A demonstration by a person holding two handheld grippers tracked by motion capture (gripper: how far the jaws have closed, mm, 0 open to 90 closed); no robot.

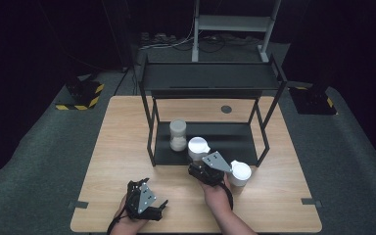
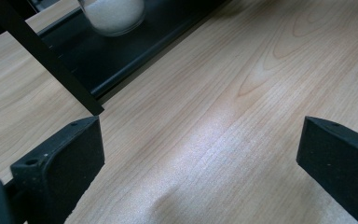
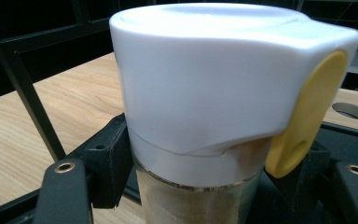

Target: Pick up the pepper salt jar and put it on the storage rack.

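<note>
My right claw (image 3: 200, 186) clamped a glass jar (image 3: 200, 200) under its smooth white cap (image 3: 196, 79); my left claw (image 2: 200, 158) gaped over bare wood-grain desk (image 2: 242, 93).

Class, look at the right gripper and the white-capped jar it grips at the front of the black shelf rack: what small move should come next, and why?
Probably ease the white-capped jar forward onto the lower shelf. The right gripper is already shut on its glass body below the cap, right at the shelf's front edge, beside the jar of white powder standing there. The left gripper rests open over the table, so it seems uninvolved.
</note>
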